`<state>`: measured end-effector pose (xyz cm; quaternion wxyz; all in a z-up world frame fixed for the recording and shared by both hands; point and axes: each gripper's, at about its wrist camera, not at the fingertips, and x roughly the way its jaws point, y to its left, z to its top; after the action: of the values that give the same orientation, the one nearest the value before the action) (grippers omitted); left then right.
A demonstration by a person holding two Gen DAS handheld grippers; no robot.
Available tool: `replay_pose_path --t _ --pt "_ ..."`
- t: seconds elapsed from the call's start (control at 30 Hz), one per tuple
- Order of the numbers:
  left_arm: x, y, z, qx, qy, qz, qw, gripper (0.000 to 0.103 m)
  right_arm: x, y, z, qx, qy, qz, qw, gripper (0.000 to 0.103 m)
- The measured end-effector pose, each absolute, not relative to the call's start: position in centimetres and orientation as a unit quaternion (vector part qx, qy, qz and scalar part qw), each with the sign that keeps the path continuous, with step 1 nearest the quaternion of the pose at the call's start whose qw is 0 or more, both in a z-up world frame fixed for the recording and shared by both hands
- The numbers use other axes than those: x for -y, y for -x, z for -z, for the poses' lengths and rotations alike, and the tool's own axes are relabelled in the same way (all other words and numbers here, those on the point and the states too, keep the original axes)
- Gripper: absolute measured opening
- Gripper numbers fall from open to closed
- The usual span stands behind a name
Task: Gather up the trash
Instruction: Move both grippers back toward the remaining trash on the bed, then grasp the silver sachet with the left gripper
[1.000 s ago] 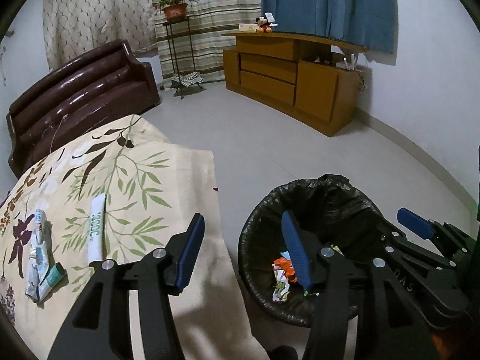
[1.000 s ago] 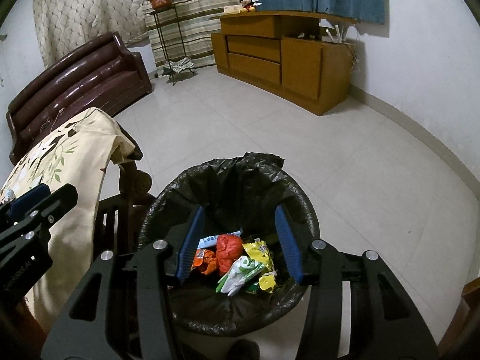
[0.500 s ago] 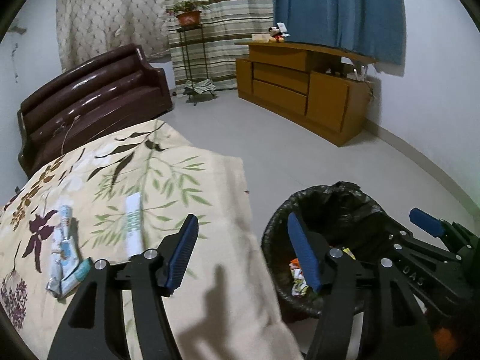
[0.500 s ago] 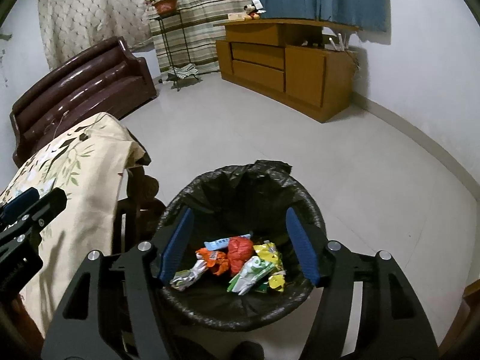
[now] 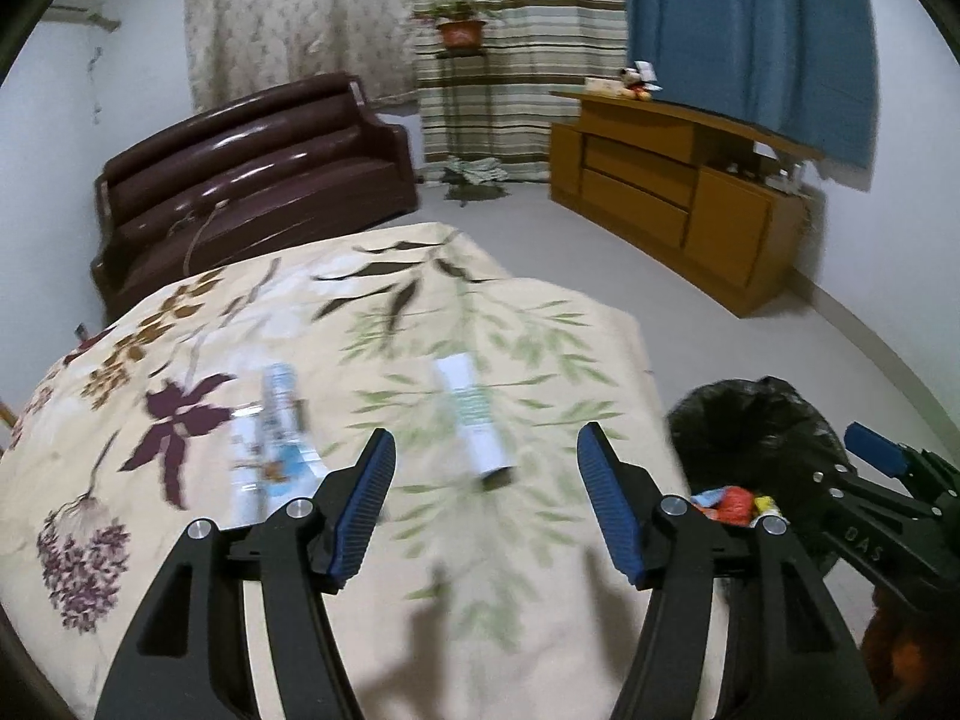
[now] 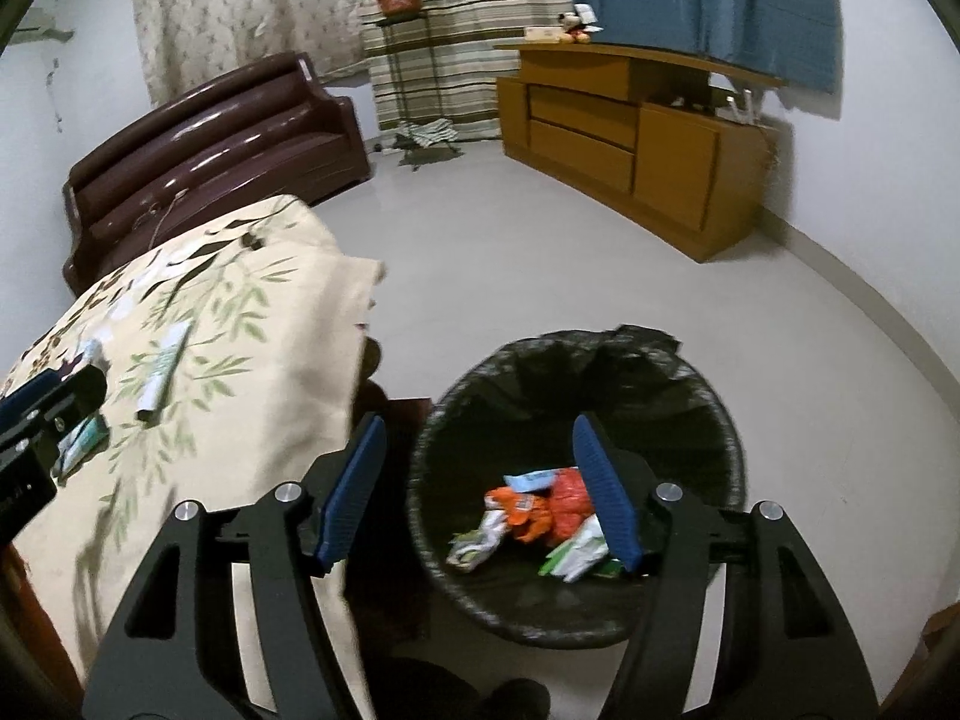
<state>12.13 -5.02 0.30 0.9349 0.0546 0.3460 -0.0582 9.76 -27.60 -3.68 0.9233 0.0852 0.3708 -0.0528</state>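
Wrappers [image 6: 540, 516] inside bin [image 6: 708, 396] show fully rightward only.

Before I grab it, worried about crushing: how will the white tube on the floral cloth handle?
The white tube looks flattened and nearly empty, so probably light and soft. Lying on the loose floral cloth, it will likely slide rather than roll.

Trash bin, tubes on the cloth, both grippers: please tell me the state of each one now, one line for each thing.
Trash bin: upright on the floor, lined with a black bag, wrappers at the bottom.
White tube: lying flat on the floral cloth, not held.
Blue and white tubes: lying flat on the cloth, blurred, not held.
Left gripper: open, empty, above the cloth.
Right gripper: open, empty, above the bin.
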Motion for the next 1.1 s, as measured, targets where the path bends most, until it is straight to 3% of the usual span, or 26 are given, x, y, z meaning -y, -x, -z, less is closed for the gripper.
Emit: replay_pose_path --t 0.5,0.93,1.03,1.1 --pt "-5.4 -13.4 1.1 -0.376 -0.007 -0.045 0.926 0.062 20.9 -10.8 3.2 -0.378 -0.052 -0.004 0.924 0.063" --pt "-7.4 -15.4 3.5 -0.422 0.003 -0.046 0.905 0.062 19.3 -12.1 4.0 -0.39 -0.043 -0.013 0.92 0.063" --pt "-7.4 -15.8 3.7 -0.431 0.008 -0.037 0.902 0.052 19.1 -12.1 4.0 -0.391 -0.042 -0.013 0.92 0.063" --pt "-7.5 -16.0 4.0 -0.439 0.011 -0.028 0.898 0.039 19.1 -12.2 4.0 -0.391 -0.042 -0.013 0.919 0.063"
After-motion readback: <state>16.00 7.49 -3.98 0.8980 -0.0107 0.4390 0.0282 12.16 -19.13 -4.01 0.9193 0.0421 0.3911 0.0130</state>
